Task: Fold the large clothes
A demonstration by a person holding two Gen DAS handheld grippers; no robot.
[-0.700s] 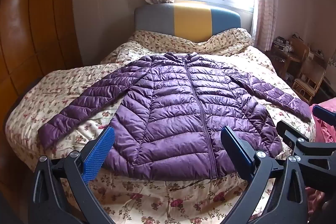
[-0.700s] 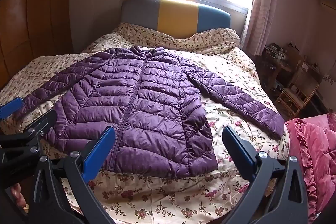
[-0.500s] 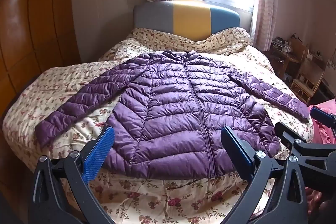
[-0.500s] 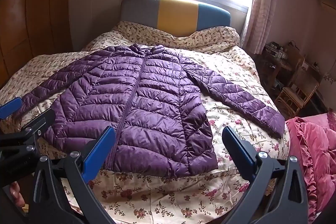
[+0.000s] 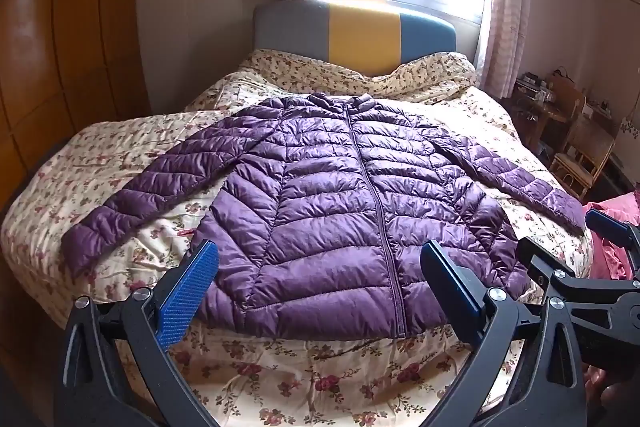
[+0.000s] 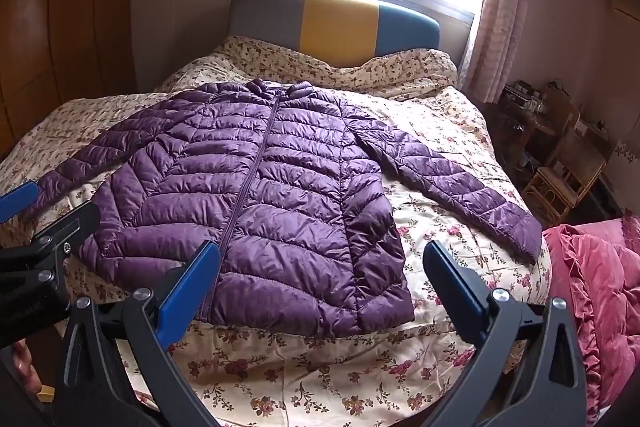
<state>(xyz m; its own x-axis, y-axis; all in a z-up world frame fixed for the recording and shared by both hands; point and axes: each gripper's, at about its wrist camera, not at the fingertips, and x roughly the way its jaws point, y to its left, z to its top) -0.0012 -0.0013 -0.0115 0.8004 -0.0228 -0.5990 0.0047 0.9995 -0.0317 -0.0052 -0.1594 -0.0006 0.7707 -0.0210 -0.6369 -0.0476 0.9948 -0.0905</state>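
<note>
Left wrist view: purple puffer jacket point(image 5: 340, 211) lies flat and face up on the floral bedspread point(image 5: 280, 379), zipped shut, both sleeves spread out to the sides. No fold started as far as I can see, so the task looks to be at zero: sleeves, side panels and the hem-to-collar fold are all left. Left gripper point(image 5: 320, 291) is at full spread, nothing between the blue pads, hanging just short of the hem and angled down at it; the jacket's lower left panel sits straight ahead between its fingers. Right gripper point(image 6: 324, 291) is likewise spread wide and empty, just short of the hem on the jacket's right panel. The two grippers sit side by side near the foot of the bed, apart from the fabric, no contact with it. Orientation: long axis runs along the zipper point(image 6: 252, 171), hem nearest the grippers, collar point(image 5: 340, 101) pointing away toward the striped headboard point(image 5: 356, 35) and window. It is roughly square to the bed, with maybe a slight skew. Sleeve on the left gripper's side point(image 5: 160, 187) angles out and back toward us, cuff near the bed edge; sleeve on the right gripper's side point(image 6: 452, 183) does the same, cuff ending close to the pink blanket point(image 6: 592, 287). My read: sleeves are the first thing to bring in.
</note>
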